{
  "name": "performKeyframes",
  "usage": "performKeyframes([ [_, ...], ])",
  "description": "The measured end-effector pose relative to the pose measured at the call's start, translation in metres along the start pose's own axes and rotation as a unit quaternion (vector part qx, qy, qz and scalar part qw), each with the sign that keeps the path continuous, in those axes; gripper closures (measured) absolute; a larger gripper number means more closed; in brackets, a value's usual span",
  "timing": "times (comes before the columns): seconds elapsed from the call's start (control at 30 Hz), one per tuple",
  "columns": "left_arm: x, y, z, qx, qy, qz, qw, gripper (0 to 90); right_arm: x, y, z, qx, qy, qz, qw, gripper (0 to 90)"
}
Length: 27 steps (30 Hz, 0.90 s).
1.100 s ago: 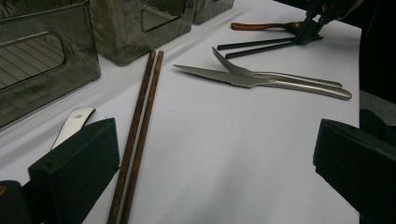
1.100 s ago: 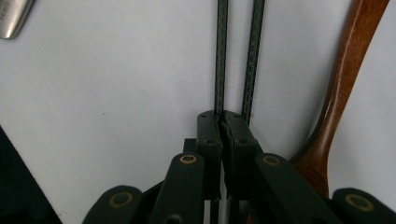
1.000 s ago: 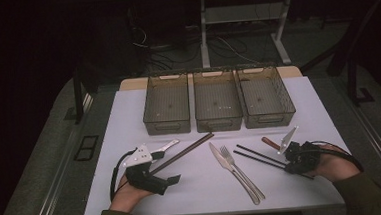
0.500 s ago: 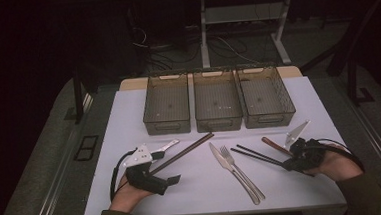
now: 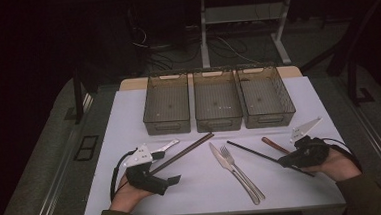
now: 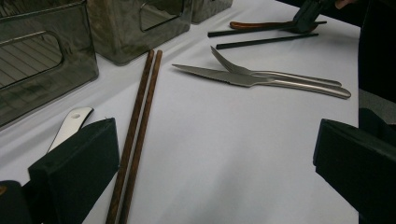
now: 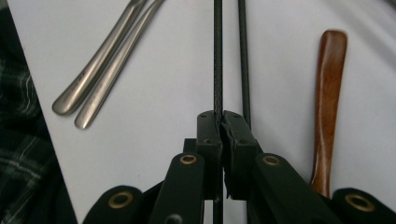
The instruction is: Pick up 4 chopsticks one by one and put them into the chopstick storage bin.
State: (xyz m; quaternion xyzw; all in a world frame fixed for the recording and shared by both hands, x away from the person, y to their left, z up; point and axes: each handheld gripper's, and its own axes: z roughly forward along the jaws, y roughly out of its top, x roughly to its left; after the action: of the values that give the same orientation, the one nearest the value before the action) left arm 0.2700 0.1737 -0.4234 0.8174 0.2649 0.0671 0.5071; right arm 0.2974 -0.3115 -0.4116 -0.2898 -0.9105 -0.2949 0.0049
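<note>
Your right gripper [image 7: 220, 122] is pressed together on one black chopstick [image 7: 217, 56], the rod running straight out between the pads; it sits at the near right of the table [image 5: 128, 111]. The second black chopstick [image 7: 243, 60] lies loose on the sheet just beside the pinched one, and a wooden handle [image 7: 329, 102] lies to its right, apart from it. Your left gripper [image 5: 170, 180] rests at the near left with its jaws spread wide and nothing between them. Just beside its left jaw lie the brown chopsticks [image 6: 140, 121], side by side and touching, with a metal handle [image 6: 70, 126] next to them. The knife [image 5: 221, 158] and fork [image 5: 237, 167] lie crossed at mid-table, between your two hands. Three bins [image 5: 219, 120] stand in a row at the far side.
</note>
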Motion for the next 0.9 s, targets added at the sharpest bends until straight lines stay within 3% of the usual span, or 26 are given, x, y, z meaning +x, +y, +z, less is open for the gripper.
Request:
performKeyframes([
  [0.23,-0.0002,-0.0005,0.0016,0.003,-0.003,0.000,1.0000,0.0,-0.0007,-0.0015,-0.0015,-0.053,-0.010,0.021,0.9983,85.7],
  [0.63,-0.0013,-0.0017,0.0046,0.007,-0.004,0.001,1.0000,0.0,-0.0007,-0.0007,-0.0042,-0.137,-0.020,0.035,0.9898,85.7],
  [0.8,-0.0013,-0.0017,0.0049,0.007,-0.004,0.002,1.0000,0.0,-0.0004,0.0000,-0.0072,-0.155,-0.031,0.040,0.9867,85.9],
  [0.9,-0.0017,-0.0016,0.0048,0.006,-0.004,0.001,1.0000,0.0,-0.0011,0.0000,-0.0094,-0.165,-0.025,0.047,0.9848,85.9],
])
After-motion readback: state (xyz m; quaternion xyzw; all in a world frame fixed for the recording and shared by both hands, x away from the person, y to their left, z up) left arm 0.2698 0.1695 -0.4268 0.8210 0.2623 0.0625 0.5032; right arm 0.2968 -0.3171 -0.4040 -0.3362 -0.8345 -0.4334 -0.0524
